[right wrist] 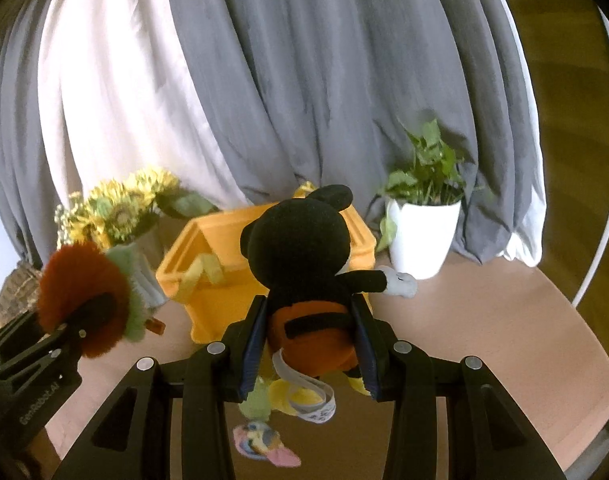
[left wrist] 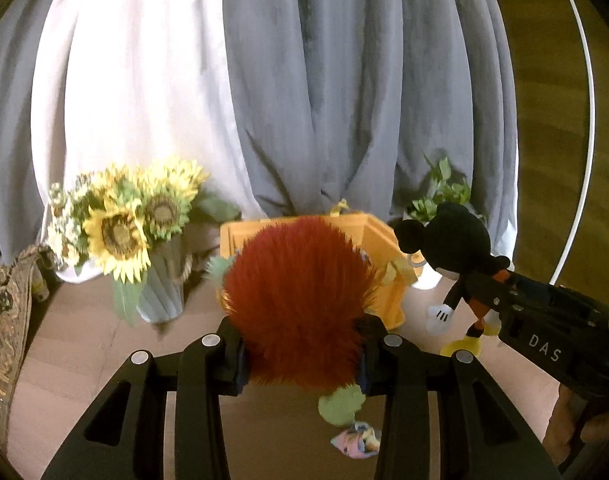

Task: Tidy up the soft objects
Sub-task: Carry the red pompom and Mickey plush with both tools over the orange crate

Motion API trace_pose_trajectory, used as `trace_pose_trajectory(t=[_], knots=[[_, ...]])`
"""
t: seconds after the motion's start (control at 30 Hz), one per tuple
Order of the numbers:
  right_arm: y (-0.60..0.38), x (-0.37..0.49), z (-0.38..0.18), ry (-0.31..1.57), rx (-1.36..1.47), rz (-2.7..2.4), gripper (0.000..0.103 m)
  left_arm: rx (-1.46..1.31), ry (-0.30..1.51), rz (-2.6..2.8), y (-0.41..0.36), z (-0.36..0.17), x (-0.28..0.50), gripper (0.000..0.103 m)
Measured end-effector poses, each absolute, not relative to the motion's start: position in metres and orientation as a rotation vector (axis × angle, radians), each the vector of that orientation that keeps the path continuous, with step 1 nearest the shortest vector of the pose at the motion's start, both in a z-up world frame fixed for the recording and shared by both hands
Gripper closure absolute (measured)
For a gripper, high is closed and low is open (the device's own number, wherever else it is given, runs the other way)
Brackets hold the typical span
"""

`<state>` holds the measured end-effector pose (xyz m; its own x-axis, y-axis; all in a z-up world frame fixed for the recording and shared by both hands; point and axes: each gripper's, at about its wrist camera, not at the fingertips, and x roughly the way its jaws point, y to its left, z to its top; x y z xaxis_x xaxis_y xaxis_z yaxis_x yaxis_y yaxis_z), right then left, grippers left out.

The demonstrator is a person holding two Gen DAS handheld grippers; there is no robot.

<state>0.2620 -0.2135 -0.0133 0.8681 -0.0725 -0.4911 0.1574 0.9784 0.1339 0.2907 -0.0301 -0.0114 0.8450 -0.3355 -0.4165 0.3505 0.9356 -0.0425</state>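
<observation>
My left gripper (left wrist: 300,354) is shut on a red-maned fuzzy plush (left wrist: 300,300) with green limbs, held above the table in front of the orange crate (left wrist: 380,240). My right gripper (right wrist: 308,344) is shut on a Mickey Mouse plush (right wrist: 300,248) by its orange shorts, held up before the orange crate (right wrist: 208,284). In the left wrist view the Mickey plush (left wrist: 456,240) and right gripper (left wrist: 492,300) are at right. In the right wrist view the red plush (right wrist: 84,300) and left gripper (right wrist: 92,312) are at left. A small pastel soft toy (right wrist: 264,444) lies on the table below.
A sunflower bouquet in a ribbed vase (left wrist: 120,232) stands left of the crate. A white pot with a green plant (right wrist: 420,232) stands right of it. Grey and white curtains (left wrist: 304,80) hang behind. A patterned cushion (left wrist: 4,320) sits at far left.
</observation>
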Motion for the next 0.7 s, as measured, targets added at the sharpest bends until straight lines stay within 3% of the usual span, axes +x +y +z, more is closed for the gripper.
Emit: trace_pose_trajectory(t=[0.7], knots=[[-0.216,0.299,0.025,0.378,0.155,-0.047,0.061,0.035,0.317,-0.328,-0.036,0.022,0.323,0.064]])
